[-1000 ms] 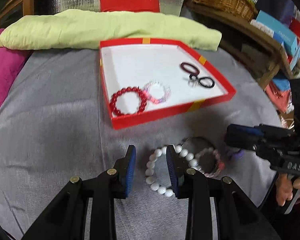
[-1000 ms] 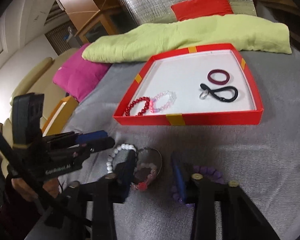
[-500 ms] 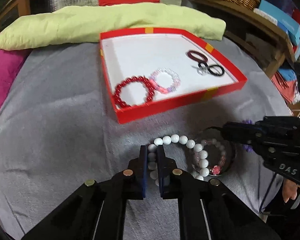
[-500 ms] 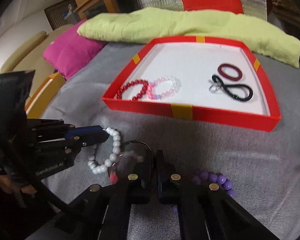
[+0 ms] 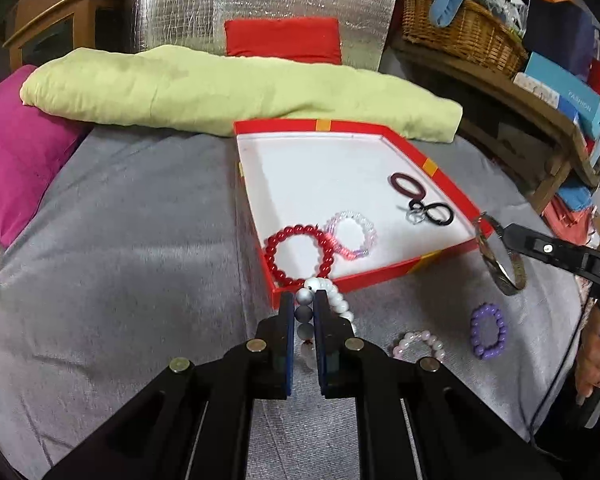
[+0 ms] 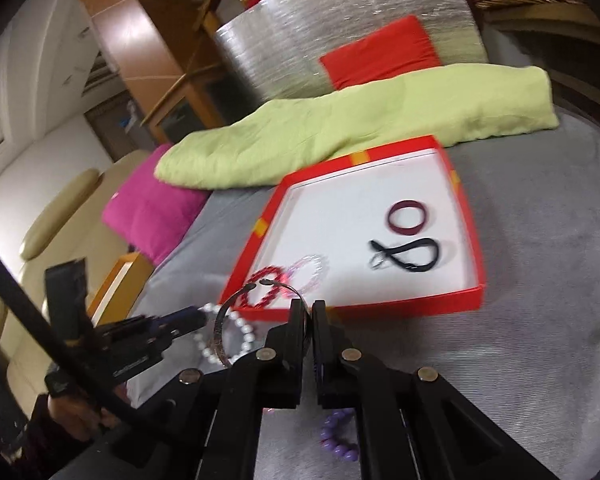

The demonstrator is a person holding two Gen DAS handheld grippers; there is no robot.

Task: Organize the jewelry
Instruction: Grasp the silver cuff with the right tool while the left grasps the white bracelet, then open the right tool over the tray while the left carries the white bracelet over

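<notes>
- Left wrist view: left gripper (image 5: pixel 304 320) is clamped on the white bead bracelet (image 5: pixel 332 296), pads pinching a few beads; the rest of the strand droops to the right of the fingers, lifted off the grey cloth (image 5: pixel 120 260).
- Red tray (image 5: pixel 380 272) lies straight ahead at 12 o'clock, its near wall just beyond the fingertips. Inside: red bead bracelet (image 5: pixel 298 254) touching a clear pink bracelet (image 5: pixel 352 232) at the near corner; a dark red ring (image 5: pixel 407 184) and a black loop (image 5: pixel 432 212) toward 1 o'clock.
- Right gripper (image 5: pixel 512 236) enters from 3 o'clock carrying a metal bangle (image 5: pixel 500 260), which hangs edge-on over the tray's near right corner.
- On the cloth, outside the tray: pale pink bracelet (image 5: pixel 418 346) and purple bracelet (image 5: pixel 488 332), at 2 to 3 o'clock from the left tool.
- Right wrist view: right gripper (image 6: pixel 308 312) is closed tight on the metal bangle (image 6: pixel 236 320); the open hoop swings out to its 10 o'clock, in front of the tray's near left corner.
- Tray (image 6: pixel 420 304) sits at 12 to 1 o'clock; free white floor lies in its middle.
- Left gripper (image 6: pixel 180 320) with the white beads (image 6: pixel 244 332) shows at 9 o'clock. View is motion-blurred.
- Judgement: both loads need a short forward carry over the near wall; each tool looks about equally close to it.
</notes>
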